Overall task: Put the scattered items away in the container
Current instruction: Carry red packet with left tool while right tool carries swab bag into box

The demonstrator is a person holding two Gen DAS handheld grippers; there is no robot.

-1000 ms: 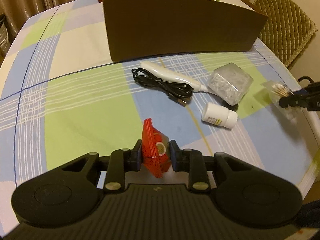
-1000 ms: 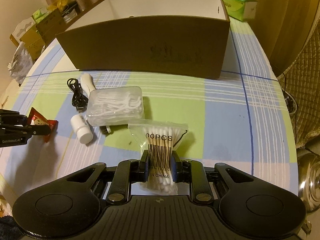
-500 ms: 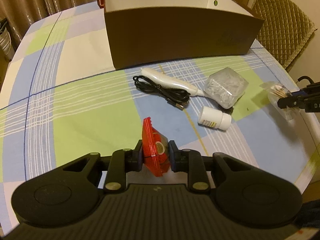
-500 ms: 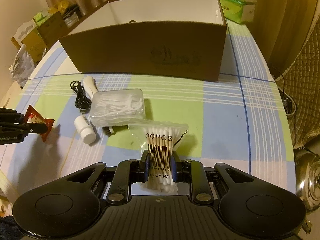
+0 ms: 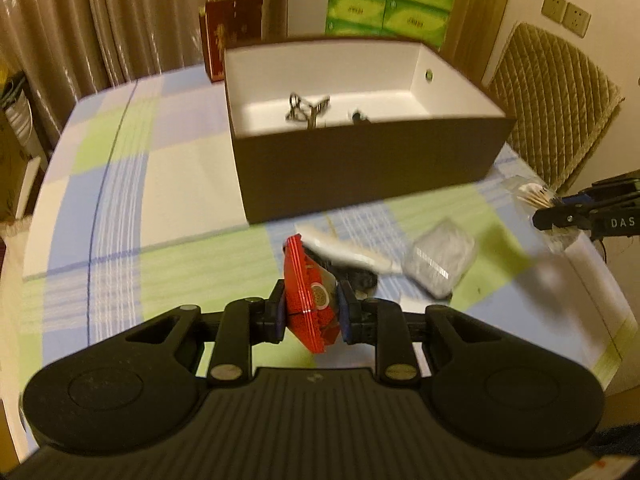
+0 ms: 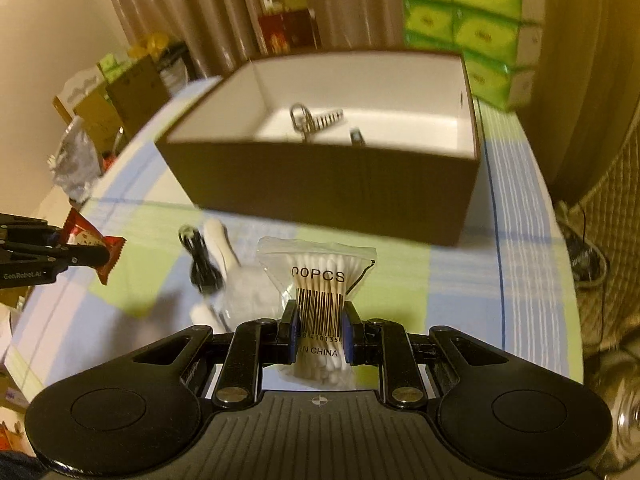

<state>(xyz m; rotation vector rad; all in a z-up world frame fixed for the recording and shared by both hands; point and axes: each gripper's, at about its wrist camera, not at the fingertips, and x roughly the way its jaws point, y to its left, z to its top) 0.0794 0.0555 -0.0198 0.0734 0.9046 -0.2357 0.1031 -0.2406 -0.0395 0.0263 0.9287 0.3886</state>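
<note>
Above a table covered in a blue, green and cream checked cloth, the left gripper is pinching a small red snack packet edge-on between its blue pads, clear of the cloth; the packet is glossy, crinkled at its seams, with a round pale emblem on one face. The right gripper is squeezing a clear zip bag of white cotton swabs, its middle cinched at a black barcode label, the bag fanning out above the pads. Below the grippers, a white wand-shaped device, a coiled black cable and a clear plastic box are lying close together on the cloth, all blurred. Beyond them, a brown cardboard box with a white interior is standing open, with a few small metal and dark objects sitting on its floor. Behind the box, green tissue packs are standing in a stack before curtains.
</note>
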